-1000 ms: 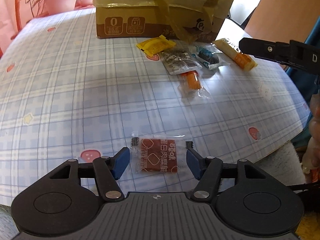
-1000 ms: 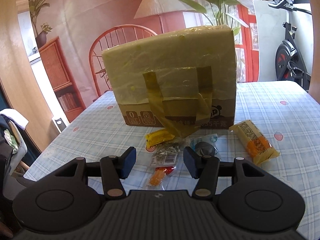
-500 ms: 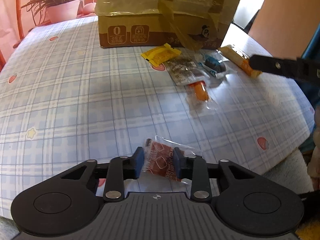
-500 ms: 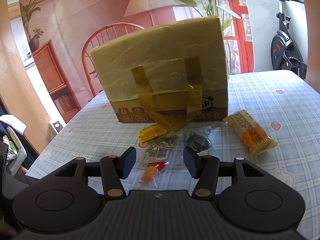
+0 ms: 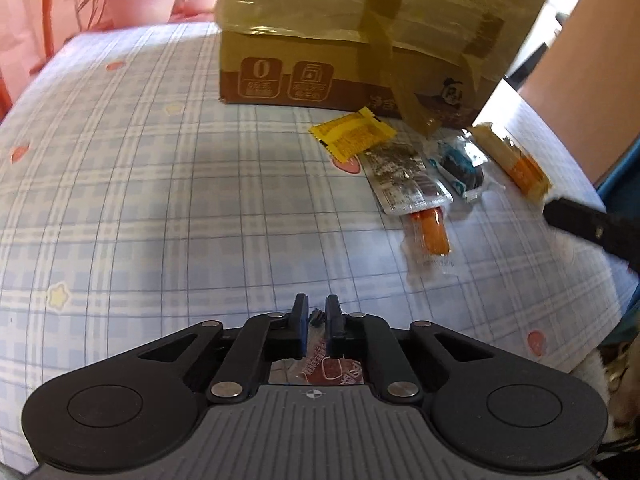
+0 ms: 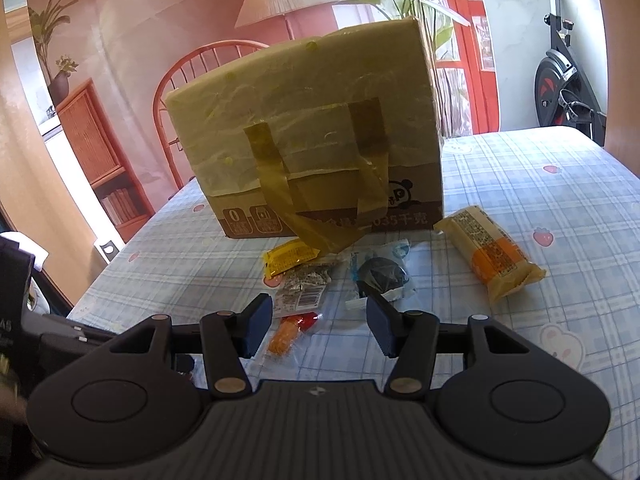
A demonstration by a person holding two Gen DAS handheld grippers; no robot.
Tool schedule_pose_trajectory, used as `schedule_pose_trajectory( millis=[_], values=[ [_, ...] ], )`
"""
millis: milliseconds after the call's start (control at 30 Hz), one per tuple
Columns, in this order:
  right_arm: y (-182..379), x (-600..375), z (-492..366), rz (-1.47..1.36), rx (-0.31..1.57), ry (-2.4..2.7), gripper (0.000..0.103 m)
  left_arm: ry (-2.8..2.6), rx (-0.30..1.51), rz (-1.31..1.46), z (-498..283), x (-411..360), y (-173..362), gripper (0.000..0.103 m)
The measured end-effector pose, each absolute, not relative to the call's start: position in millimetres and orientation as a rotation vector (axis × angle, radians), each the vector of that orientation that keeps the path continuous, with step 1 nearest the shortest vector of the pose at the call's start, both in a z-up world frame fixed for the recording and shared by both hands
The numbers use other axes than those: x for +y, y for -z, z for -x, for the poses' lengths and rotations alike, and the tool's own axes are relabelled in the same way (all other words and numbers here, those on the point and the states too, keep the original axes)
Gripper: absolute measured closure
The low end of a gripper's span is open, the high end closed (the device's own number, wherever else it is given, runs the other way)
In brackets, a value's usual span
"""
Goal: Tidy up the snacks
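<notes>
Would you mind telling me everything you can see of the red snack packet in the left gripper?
The red snack packet is a small flat sachet of clear, glossy film with a dark red panel bearing white printing and a serrated dark end. It is pinched between the left gripper fingers, which are shut on it; that dark end pokes out between the fingertips, and the red body shows through the gap behind them. Most of it is hidden, and whether it touches the table cannot be told.

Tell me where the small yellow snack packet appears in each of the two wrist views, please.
Left wrist view: the yellow packet lies right of centre in the upper half, just below the cardboard box.
Right wrist view: the yellow packet lies left of centre at mid-height, again at the box's foot.
Shared landmark: the cardboard box with yellow tape.
</notes>
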State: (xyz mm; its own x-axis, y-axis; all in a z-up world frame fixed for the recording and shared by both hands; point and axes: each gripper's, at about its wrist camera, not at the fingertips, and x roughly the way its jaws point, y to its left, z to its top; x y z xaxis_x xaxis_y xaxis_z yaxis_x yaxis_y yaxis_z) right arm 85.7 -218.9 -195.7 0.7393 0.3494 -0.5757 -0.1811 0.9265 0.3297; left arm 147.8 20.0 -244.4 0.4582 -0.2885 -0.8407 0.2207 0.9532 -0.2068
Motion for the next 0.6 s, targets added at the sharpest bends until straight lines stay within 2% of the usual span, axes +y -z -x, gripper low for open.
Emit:
schedule_pose_trajectory(
  millis=[167, 233, 267, 467, 600],
  values=[
    [201, -206, -90, -0.230, 0.718, -0.352, 0.044, 0.287, 1.000, 0.060, -143, 30, 231, 0.088],
    [204, -193, -94, -0.203, 0.736, -0.394, 0.044, 0.265, 0.970, 0.059, -140, 37, 223, 0.076],
    [205, -186, -95, -0.185, 0.744, -0.420, 0.044, 0.252, 0.951, 0.059, -138, 41, 220, 0.074],
    [220, -130, -103, -0.041, 0.802, -0.576, 0.044, 0.174, 0.876, 0.043, -130, 64, 209, 0.070],
    [231, -106, -104, 0.016, 0.837, -0.623, 0.044, 0.148, 0.846, 0.041, -125, 70, 210, 0.059]
  ],
)
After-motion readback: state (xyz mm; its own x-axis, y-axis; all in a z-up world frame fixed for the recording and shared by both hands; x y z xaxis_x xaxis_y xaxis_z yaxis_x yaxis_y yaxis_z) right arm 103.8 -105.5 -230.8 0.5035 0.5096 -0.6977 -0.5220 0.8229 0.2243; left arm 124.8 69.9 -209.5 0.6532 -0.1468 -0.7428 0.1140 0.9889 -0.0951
